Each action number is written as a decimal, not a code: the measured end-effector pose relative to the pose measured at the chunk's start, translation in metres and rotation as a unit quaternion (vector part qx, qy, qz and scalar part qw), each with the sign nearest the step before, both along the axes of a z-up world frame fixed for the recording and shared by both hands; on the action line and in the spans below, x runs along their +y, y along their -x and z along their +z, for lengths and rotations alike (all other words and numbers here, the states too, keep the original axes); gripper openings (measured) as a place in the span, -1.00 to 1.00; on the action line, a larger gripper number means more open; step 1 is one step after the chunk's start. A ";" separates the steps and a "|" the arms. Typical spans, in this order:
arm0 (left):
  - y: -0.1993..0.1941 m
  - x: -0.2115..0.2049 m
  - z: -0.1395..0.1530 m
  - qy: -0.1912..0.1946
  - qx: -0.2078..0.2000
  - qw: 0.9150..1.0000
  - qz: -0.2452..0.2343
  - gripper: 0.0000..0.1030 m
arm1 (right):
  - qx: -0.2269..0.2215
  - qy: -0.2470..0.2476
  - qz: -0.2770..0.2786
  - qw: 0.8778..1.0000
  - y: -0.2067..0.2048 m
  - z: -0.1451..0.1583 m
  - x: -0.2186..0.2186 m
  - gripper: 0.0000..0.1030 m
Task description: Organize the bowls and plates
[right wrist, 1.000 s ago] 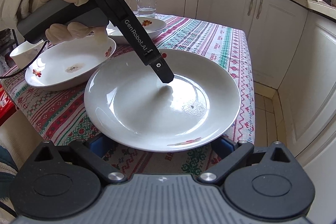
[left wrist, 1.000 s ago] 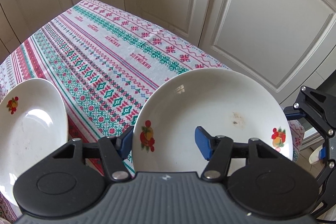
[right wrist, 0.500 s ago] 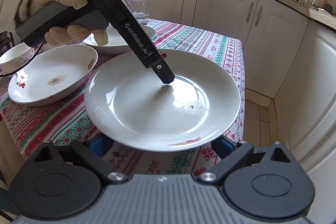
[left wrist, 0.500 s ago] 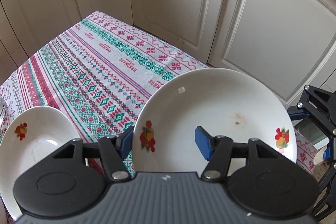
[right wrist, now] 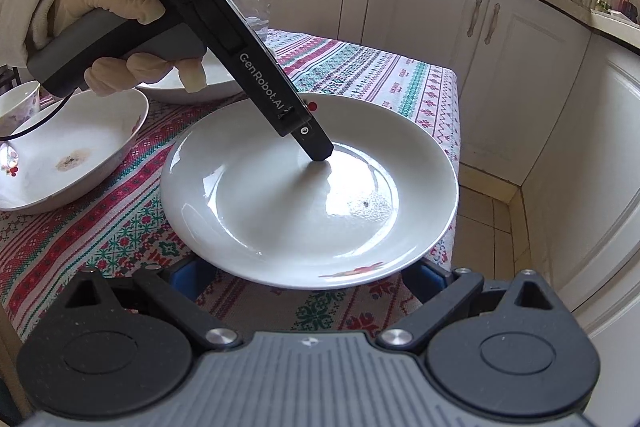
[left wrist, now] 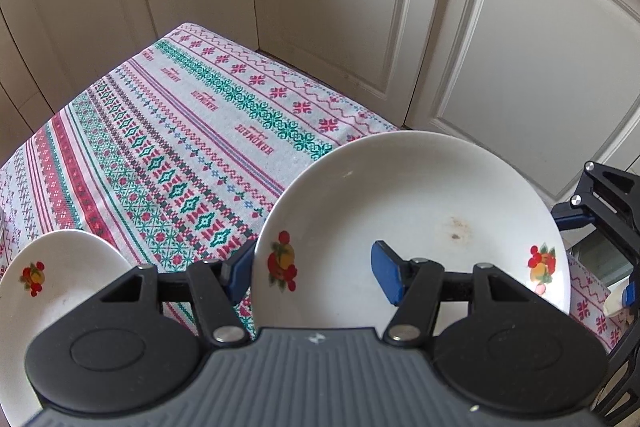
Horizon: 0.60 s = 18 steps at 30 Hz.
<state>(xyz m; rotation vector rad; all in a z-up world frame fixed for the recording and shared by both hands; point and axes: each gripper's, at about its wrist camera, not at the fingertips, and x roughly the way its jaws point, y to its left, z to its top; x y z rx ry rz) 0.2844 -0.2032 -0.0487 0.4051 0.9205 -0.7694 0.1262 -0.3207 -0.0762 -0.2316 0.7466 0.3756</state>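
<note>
My left hand-held gripper (left wrist: 316,273) pinches the rim of the plate (left wrist: 416,223): one blue pad sits inside the dish, the other outside under the rim, next to a fruit print. The plate is white with a small brown stain near its middle, and it hangs at the near corner of the surface (left wrist: 192,155), which is covered by a red and green patterned cloth.

My right hand-held gripper (right wrist: 308,277) is at the opposite rim of the same plate. Its blue pads are spread wide, one under each side of the near edge, and I cannot tell whether they press on it. From that side I see my gloved left hand (right wrist: 120,39) around the black handle, with the tool's tip down in the dish.

A second dish (right wrist: 68,151), stained in the middle, sits on the surface to the left of the plate. Behind it is another white dish (right wrist: 200,87) and a clear glass (right wrist: 252,7). A small cup (right wrist: 18,103) stands at the far left edge. Cream cabinets (left wrist: 520,47) stand behind.
</note>
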 end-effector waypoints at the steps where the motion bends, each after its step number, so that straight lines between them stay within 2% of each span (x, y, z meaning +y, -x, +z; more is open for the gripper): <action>1: 0.000 -0.001 0.000 0.000 -0.001 1.000 -0.001 0.19 | 0.001 -0.003 -0.001 1.000 -0.002 0.000 0.000 0.95; 8: 0.000 -0.004 0.000 -0.005 -0.008 1.000 -0.005 0.19 | 0.003 -0.003 -0.010 1.000 -0.001 0.001 0.001 0.95; 11: 0.004 -0.003 0.004 -0.007 -0.014 1.000 -0.005 0.26 | 0.000 0.001 -0.012 1.000 0.000 0.003 0.002 0.99; 15: 0.015 0.005 0.018 -0.005 -0.041 0.999 0.001 0.51 | -0.003 0.002 -0.018 1.000 0.003 0.008 0.001 1.00; 18: 0.027 0.018 0.035 0.001 -0.062 0.998 0.009 0.51 | -0.005 0.002 -0.026 1.000 0.010 0.015 0.002 1.00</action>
